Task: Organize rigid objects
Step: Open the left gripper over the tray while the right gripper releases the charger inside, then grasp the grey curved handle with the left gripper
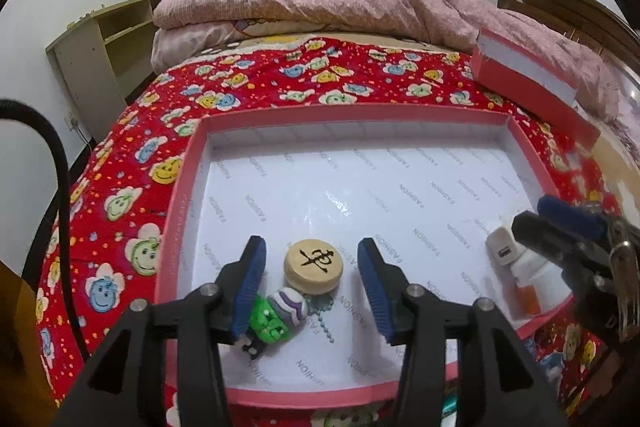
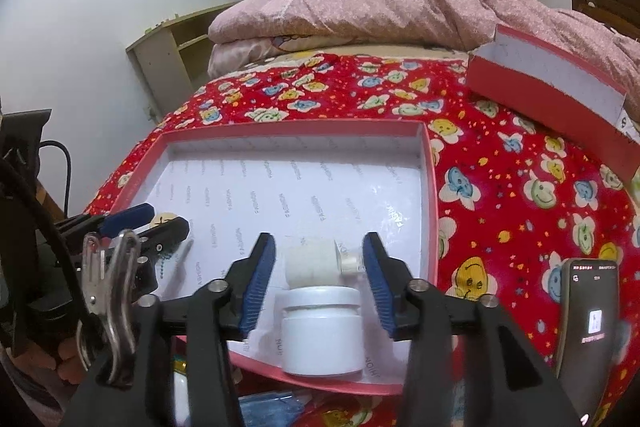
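A shallow pink box (image 1: 188, 163) with a white printed lining lies on the bed; it also shows in the right wrist view (image 2: 430, 187). In its near left part lie a round wooden chess piece (image 1: 313, 265), a green and purple toy figure (image 1: 276, 315) and a bead chain (image 1: 326, 323). My left gripper (image 1: 312, 269) is open above them, empty. In the near right corner stand a white jar (image 2: 322, 331) and a small white bottle (image 2: 316, 263) lying on its side. My right gripper (image 2: 319, 267) is open around them, empty.
A pink box lid (image 2: 552, 83) leans at the back right on the red patterned bedspread (image 2: 520, 187). A folded pink quilt (image 2: 380, 11) lies behind. A phone (image 2: 588, 327) lies at the right. A shelf (image 1: 100, 47) stands left of the bed.
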Available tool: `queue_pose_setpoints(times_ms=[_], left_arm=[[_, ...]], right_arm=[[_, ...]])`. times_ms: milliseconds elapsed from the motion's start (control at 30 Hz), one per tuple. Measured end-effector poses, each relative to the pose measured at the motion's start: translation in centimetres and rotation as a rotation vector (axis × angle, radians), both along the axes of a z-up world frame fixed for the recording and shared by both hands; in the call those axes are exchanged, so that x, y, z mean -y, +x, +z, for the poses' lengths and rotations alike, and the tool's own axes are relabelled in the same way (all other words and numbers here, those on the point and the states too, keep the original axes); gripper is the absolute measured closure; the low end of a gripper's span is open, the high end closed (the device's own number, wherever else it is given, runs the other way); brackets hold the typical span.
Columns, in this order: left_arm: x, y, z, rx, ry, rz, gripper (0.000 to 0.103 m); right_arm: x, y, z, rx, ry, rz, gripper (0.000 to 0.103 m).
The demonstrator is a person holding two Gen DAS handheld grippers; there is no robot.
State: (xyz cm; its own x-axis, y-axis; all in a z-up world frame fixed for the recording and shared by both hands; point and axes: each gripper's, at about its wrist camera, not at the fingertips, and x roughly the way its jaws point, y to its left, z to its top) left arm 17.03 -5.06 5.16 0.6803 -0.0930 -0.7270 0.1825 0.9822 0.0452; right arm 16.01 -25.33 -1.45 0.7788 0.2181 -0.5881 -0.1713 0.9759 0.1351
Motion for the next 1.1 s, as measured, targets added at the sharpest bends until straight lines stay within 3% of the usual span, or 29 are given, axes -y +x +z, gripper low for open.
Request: queue_pose_setpoints(times_ms=[567,1100], left_arm=[[-2.0,-5.3,3.2,0.050,-0.011,0.018,0.048],[-4.7,-11.3,0.9,-0.020,-0.015,0.029,0.046]], right_arm=[[-0.9,-4.6,1.8,0.030,0.012,0.043,0.052],[-1.6,-10.7,0.0,-0.049,0.013,0.104,0.052]])
